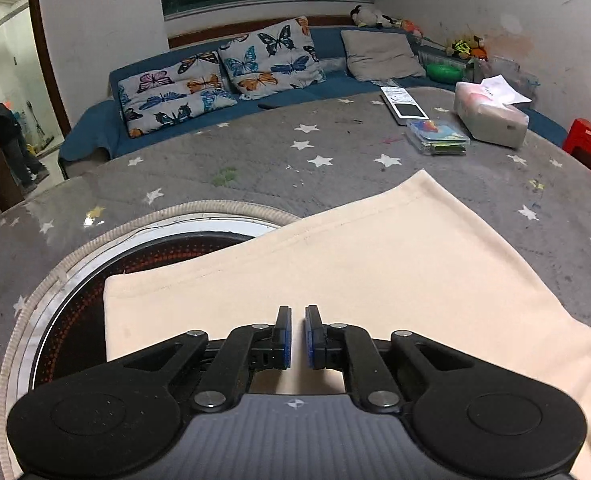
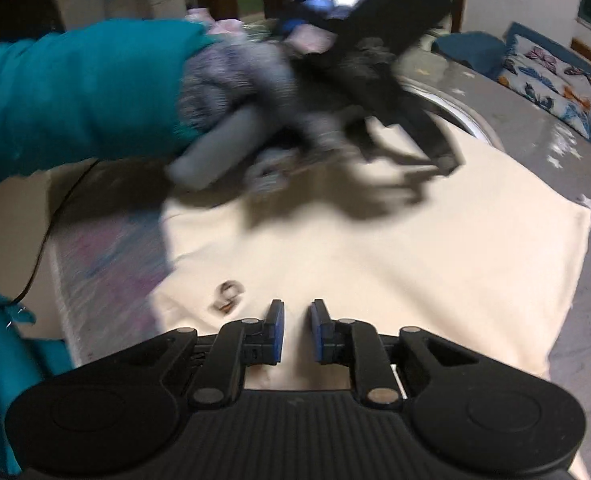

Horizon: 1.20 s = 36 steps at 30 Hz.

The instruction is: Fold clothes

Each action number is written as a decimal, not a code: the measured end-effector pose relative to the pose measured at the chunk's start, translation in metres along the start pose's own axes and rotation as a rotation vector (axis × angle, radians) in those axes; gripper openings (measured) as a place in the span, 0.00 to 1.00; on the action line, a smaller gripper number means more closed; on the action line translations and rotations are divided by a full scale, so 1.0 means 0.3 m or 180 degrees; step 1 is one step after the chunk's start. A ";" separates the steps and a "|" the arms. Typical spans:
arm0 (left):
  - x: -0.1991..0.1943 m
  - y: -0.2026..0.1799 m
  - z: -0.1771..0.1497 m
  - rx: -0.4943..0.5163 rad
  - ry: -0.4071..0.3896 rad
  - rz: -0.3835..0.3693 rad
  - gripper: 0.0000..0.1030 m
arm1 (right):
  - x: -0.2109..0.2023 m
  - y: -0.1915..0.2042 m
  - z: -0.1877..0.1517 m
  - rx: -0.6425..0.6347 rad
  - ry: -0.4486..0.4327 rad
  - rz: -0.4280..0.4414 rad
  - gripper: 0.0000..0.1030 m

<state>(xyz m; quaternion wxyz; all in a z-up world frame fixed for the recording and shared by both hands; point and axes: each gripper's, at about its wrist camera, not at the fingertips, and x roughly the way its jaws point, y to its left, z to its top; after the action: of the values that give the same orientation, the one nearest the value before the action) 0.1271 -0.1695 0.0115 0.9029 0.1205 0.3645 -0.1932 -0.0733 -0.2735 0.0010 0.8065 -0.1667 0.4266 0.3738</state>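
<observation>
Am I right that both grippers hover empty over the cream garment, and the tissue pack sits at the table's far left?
Not quite. In the left wrist view the tissue pack sits far right. The left gripper and right gripper do hover empty over the cream garment.

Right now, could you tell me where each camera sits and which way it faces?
Left wrist: on the left gripper, low over the cream garment, facing the sofa and window; only its own fingers show.
Right wrist: on the right gripper, over the same garment, facing across the table; a gloved hand with teal sleeve holds the blurred other gripper.
Shared: the garment, the table, the butterfly cushions.
</observation>
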 end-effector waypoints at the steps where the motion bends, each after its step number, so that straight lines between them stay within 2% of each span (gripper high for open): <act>1: 0.003 0.000 0.000 -0.0016 -0.0010 0.0022 0.09 | -0.007 0.024 -0.010 -0.0045 0.0000 0.0013 0.16; 7: -0.007 0.011 0.002 -0.0161 -0.0025 0.0092 0.10 | -0.035 0.048 -0.029 0.0001 -0.0089 -0.0019 0.21; 8: -0.027 0.021 -0.003 -0.0236 -0.0046 0.0118 0.10 | -0.042 0.038 -0.025 0.0052 -0.0120 -0.0025 0.21; 11: -0.129 0.052 -0.045 -0.0483 -0.0187 -0.0010 0.10 | -0.087 -0.008 -0.026 0.0230 -0.0267 -0.0135 0.21; 14: -0.254 0.062 -0.130 -0.0537 -0.0338 -0.0035 0.15 | -0.093 -0.054 -0.030 0.0424 -0.0318 -0.0279 0.21; 17: -0.350 0.089 -0.230 -0.0585 -0.0361 -0.0018 0.15 | -0.093 -0.102 -0.049 0.0632 -0.0330 -0.0456 0.23; 18: -0.378 0.106 -0.265 -0.0639 -0.0354 0.0014 0.15 | -0.094 -0.117 -0.057 0.0707 -0.0334 -0.0477 0.27; 22: -0.475 0.188 -0.389 -0.0911 -0.0335 0.0138 0.15 | -0.095 -0.145 -0.083 0.0889 -0.0327 -0.0499 0.28; 24: -0.512 0.235 -0.437 -0.1108 -0.0310 0.0125 0.15 | -0.088 -0.143 -0.092 0.0898 -0.0315 -0.0510 0.32; 27: -0.548 0.265 -0.492 -0.1156 -0.0348 0.0131 0.17 | -0.079 -0.137 -0.102 0.0903 -0.0306 -0.0531 0.33; 28: -0.550 0.269 -0.501 -0.1113 -0.0347 0.0201 0.17 | -0.076 -0.133 -0.103 0.0914 -0.0303 -0.0537 0.33; 30: -0.542 0.283 -0.513 -0.1064 -0.0345 0.0494 0.17 | -0.072 -0.121 -0.101 0.0891 -0.0284 -0.0558 0.36; 36: -0.543 0.421 -0.558 -0.1530 -0.0389 0.1191 0.17 | -0.065 -0.102 -0.095 0.0850 -0.0249 -0.0601 0.38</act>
<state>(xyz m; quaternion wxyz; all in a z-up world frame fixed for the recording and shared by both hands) -0.0274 0.0463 0.0181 0.9457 -0.0434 0.3163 0.0611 -0.0734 -0.3195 -0.0014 0.8691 -0.0828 0.4231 0.2426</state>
